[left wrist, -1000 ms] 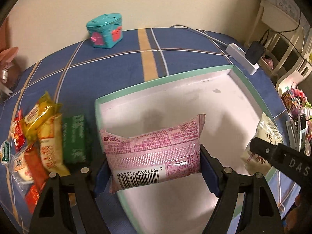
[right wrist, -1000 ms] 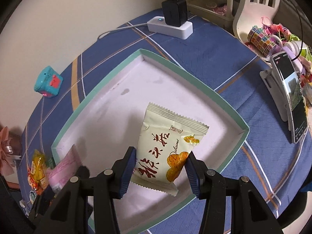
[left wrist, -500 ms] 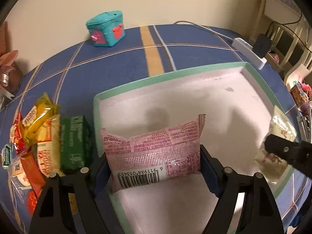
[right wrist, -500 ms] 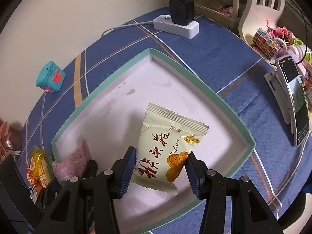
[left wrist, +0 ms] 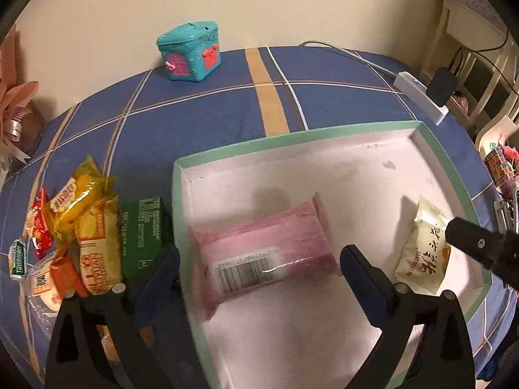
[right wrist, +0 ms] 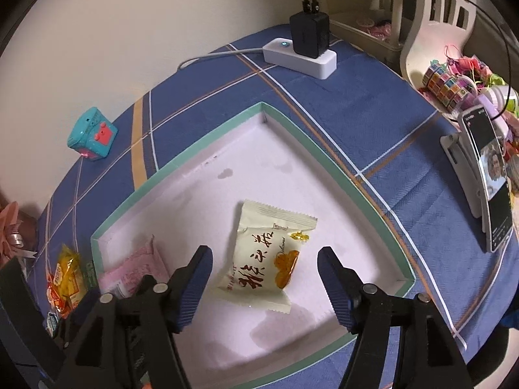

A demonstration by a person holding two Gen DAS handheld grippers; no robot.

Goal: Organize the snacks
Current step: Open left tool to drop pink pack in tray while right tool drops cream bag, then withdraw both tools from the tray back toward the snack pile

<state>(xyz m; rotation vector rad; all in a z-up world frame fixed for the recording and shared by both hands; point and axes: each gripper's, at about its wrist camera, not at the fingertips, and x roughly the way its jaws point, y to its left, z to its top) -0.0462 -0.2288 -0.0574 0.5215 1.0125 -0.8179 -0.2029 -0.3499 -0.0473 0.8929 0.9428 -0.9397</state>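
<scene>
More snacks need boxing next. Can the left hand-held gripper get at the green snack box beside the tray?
Probably yes: the left hand-held gripper, its jaws opening, is free, and the green snack box lies uncovered beside the green-rimmed white tray.

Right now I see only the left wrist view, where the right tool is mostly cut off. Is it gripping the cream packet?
Observer: No. The right tool is opening, and its pads stand clear of the cream packet, which lies flat in the box.
Operator: Is something standing near the box on that side?
Observer: Yes. A phone leans in a white stand on the tablecloth, apart from the box rim, with its screen lit.
</scene>
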